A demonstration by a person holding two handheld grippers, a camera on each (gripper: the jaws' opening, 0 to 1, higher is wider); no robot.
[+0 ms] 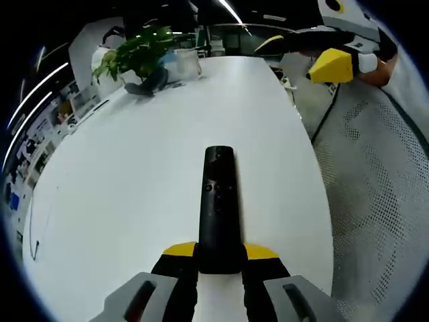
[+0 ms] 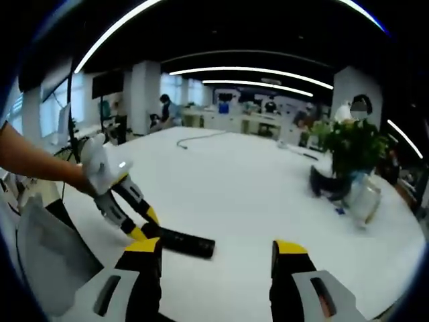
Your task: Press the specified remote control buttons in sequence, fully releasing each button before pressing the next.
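A long black remote (image 1: 219,201) lies along the white table (image 1: 134,174), pointing away from me, several small buttons on its top face. My left gripper (image 1: 220,252) is shut on its near end, a yellow-tipped jaw on each side. In the right gripper view the same remote (image 2: 186,243) sticks out of the left gripper (image 2: 137,225), which a gloved hand (image 2: 99,168) holds. My right gripper (image 2: 218,249) stands open above the table, jaws wide apart with nothing between them, a little short of the remote's free end. Its yellow tip (image 1: 333,65) hangs off the table's far right edge.
A potted green plant (image 1: 137,50) (image 2: 352,144) and a glass jar (image 1: 188,64) (image 2: 365,198) stand at the table's far end. A mesh chair back (image 1: 375,188) borders the table's right edge. A cable (image 2: 201,137) lies on the table, farther off.
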